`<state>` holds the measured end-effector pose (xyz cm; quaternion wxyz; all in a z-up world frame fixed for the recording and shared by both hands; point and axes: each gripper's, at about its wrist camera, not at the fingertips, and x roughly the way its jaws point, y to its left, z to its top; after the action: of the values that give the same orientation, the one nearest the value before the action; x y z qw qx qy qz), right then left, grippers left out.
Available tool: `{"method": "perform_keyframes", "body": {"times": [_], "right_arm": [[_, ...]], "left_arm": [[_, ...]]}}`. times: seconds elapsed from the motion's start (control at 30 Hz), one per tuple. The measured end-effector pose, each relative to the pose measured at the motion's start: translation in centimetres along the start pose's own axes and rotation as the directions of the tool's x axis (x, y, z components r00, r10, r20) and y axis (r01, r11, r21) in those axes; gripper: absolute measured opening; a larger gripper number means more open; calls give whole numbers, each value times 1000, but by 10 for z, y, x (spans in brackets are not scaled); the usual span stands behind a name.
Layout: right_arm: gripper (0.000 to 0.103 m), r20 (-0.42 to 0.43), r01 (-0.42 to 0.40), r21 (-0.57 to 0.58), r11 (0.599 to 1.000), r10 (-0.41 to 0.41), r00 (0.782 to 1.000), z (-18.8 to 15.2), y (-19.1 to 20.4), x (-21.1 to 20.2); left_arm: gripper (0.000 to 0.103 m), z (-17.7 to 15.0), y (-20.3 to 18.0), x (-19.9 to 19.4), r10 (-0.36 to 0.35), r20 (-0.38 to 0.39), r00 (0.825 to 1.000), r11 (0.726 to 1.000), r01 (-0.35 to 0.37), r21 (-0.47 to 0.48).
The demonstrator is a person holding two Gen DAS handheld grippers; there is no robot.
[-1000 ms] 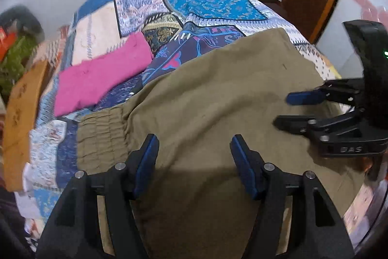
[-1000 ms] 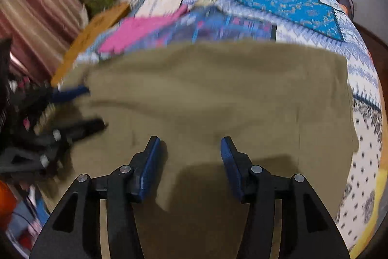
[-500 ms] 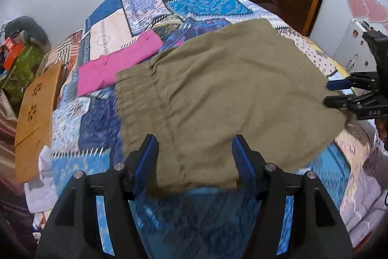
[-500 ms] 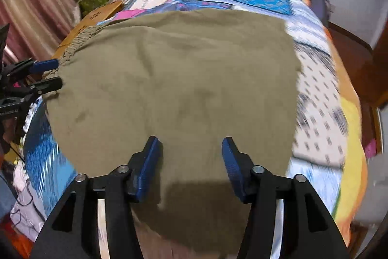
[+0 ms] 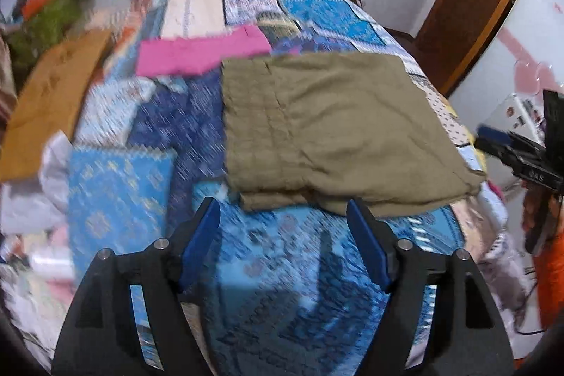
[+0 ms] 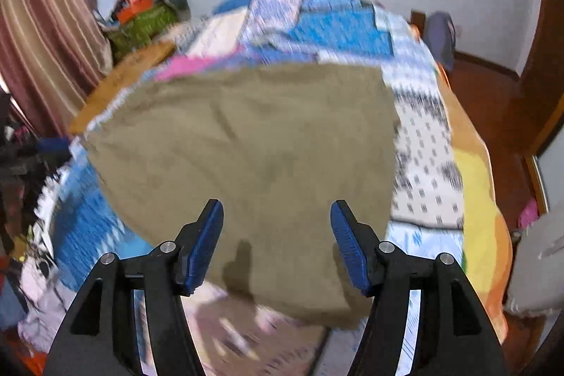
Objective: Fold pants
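The olive pants [image 5: 335,129] lie folded into a rough rectangle on the patchwork bedspread [image 5: 116,182], waistband to the left. My left gripper [image 5: 283,235] hovers just short of their near edge; its jaws are opening and nothing is between them. At the right edge of that view, my right gripper [image 5: 493,147] is beside the pants' right corner. In the right wrist view the pants [image 6: 246,147] fill the middle. There my right gripper [image 6: 276,228] hangs above their near part, jaws opening and the cloth not pinched. The left gripper [image 6: 53,143] is a blur at the far left.
A pink garment [image 5: 201,53] lies beyond the pants. A wooden board [image 5: 49,94] lies along the bed's left side, with bags [image 6: 148,13] and a striped curtain [image 6: 42,23] behind. A wooden door [image 5: 469,6] stands at the right. A grey cushion [image 6: 539,270] is at the right.
Both grippers have drawn back from over the pants and lifted, and their jaws stand wider. The pants now lie ahead of the left fingertips instead of under them.
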<state>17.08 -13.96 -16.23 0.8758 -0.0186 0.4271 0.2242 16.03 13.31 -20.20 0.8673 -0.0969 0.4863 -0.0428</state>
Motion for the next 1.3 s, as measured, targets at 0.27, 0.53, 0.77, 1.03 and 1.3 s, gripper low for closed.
{"method": "perform_keyframes", "body": {"times": [0.27,0.53,0.77,1.03,1.3], "right_arm": [[60,4,-1,-46,999,1,1000,7,29,41],[60,-83,-24,-43,999,20,996,-16,26,69],[60,-89,-59,-33,998,55,994,-20,23,66],[60,-84,-50,8,999,50,995,-19,14,58],[60,-72,2,69,998,3,997,-31,-12,33]], "left_arm": [[77,-9,4,32,-180,-67,981,973,168,-156],[83,7,18,44,-308,-11,951,912,292,-289],[63,30,25,56,-241,27,970,911,236,-339],[33,43,5,46,-7,68,998,983,20,-185],[30,53,-15,-2,278,220,935,958,-285,2]]}}
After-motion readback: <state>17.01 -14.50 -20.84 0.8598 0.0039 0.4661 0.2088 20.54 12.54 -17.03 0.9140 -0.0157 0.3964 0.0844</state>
